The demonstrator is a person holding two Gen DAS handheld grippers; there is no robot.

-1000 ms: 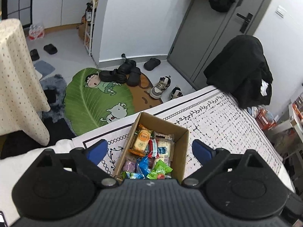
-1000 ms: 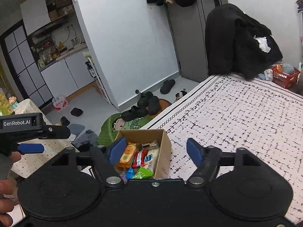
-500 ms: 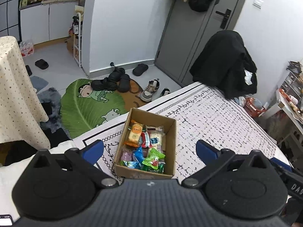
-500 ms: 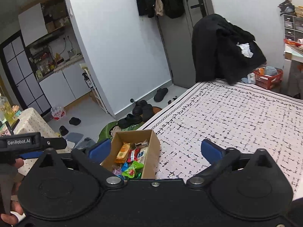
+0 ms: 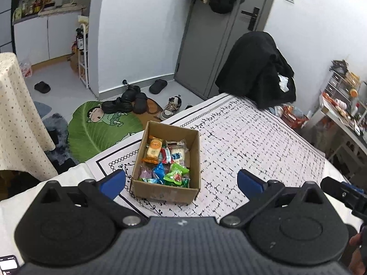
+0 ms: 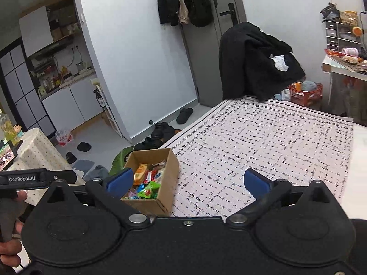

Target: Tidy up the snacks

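We hold the left gripper (image 5: 181,182) and the right gripper (image 6: 187,182) back from the cardboard box (image 5: 168,189), both with jaws spread as wide as they go and nothing between the pads. The snacks (image 5: 164,160) all lie packed inside the box, which sits on the patterned cloth (image 5: 252,142) near its corner, so the sorting looks done (or nearly). If anything remains, we would judge it a check that no packet lies outside.

The cardboard box (image 5: 165,160) stands on the patterned cloth (image 5: 252,142) near its left edge; snack packets (image 5: 165,160) lie inside; shoes (image 5: 128,99) behind, on the floor.
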